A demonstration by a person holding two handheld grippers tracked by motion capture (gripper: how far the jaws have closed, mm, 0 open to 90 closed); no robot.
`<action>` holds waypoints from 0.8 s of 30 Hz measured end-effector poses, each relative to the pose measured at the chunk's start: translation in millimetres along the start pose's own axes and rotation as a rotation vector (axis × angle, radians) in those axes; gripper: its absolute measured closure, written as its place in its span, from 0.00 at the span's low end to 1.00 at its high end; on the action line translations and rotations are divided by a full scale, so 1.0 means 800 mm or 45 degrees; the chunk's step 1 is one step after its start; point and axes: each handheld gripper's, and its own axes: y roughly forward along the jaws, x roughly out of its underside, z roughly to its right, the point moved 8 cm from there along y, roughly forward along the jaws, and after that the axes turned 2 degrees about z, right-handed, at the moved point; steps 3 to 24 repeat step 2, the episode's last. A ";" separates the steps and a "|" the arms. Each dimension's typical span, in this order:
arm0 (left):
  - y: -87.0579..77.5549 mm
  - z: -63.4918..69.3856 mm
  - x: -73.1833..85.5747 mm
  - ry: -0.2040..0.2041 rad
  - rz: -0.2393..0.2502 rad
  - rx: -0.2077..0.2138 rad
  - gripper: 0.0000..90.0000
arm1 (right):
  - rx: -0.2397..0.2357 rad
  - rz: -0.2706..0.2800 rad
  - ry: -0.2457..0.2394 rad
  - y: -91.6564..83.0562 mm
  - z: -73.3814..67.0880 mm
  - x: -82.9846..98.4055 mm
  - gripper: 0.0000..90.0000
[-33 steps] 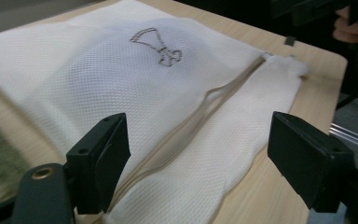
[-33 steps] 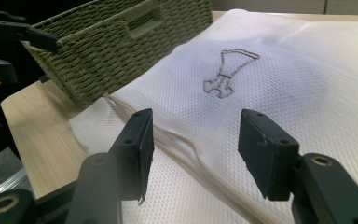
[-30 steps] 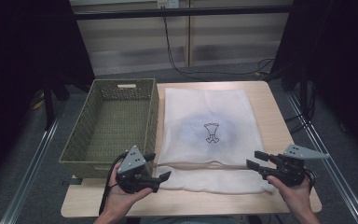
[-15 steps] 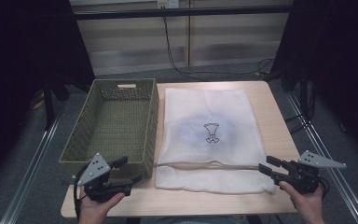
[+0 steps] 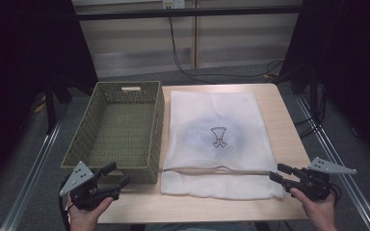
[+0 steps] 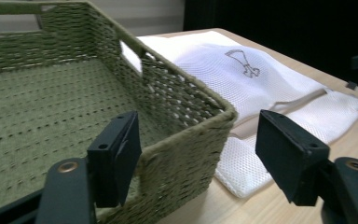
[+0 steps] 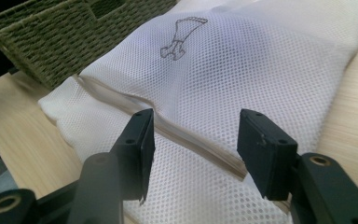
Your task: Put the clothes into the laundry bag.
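Both hand-held grippers at near tabletop edge, jaws apart, nothing clamped.

Left hand-held gripper [image 5: 118, 180] just closing partway, straddling near corner of woven basket [image 6: 182, 107]. Right hand-held gripper [image 5: 278, 173] at near right corner of white mesh bag [image 5: 217, 139]; its own view resolving zipper seam [image 7: 186, 137]. Printed emblem [image 5: 218, 136] mid-bag, farther off.

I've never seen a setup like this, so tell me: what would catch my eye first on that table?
Probably the white mesh bag lying flat across the right half of the table, with a small drawn emblem at its middle. Beside it on the left stands an empty green woven basket. At the near edge, the left gripper faces the basket's corner and the right gripper the bag's near right corner, both open.
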 end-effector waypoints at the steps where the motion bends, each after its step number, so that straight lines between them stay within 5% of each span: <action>1: 0.000 0.000 0.000 0.000 0.000 0.000 0.35 | 0.000 0.000 0.000 0.000 0.000 0.000 0.52; 24: 0.001 0.002 0.000 0.006 -0.009 0.003 0.35 | -0.014 -0.029 -0.015 0.007 -0.004 0.002 0.51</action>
